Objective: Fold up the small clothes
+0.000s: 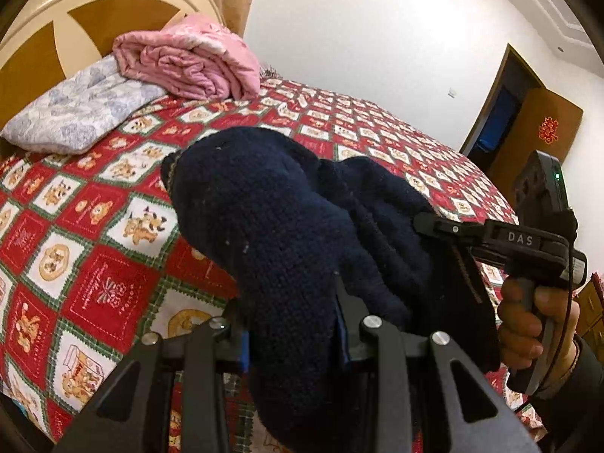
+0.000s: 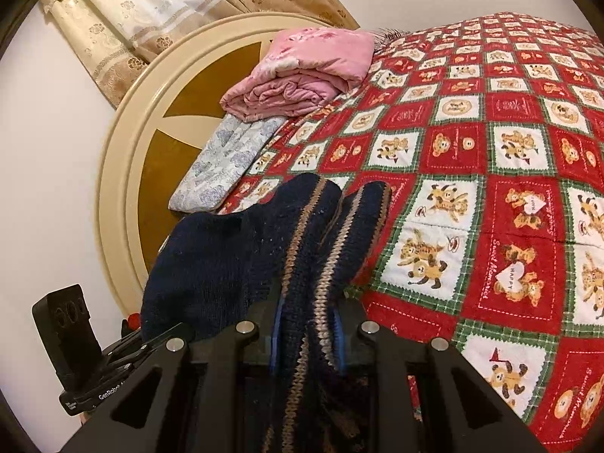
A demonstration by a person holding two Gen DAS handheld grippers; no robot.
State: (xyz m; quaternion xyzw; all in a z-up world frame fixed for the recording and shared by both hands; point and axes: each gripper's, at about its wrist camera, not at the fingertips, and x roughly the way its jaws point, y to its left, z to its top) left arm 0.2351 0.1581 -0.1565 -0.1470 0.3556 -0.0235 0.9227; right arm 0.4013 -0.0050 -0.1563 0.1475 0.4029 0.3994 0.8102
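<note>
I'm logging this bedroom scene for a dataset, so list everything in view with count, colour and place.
Knitted garment: one, dark navy with tan stripes, held up above the bed between both grippers.
Patchwork bedspread: one, red, white and green with bear prints, covering the bed.
Folded quilt: one, pink, at the head of the bed.
Flat pillow: one, pale blue floral, beside the quilt.
Round headboard: one, cream and brown, behind the pillow.
Curtain: one, beige patterned, behind the headboard.
Door: one, brown, far wall.
Left gripper: black, clamped on the garment.
Right gripper: black, closed on the striped edge.
Hand: one, holding the right gripper's handle.
</note>
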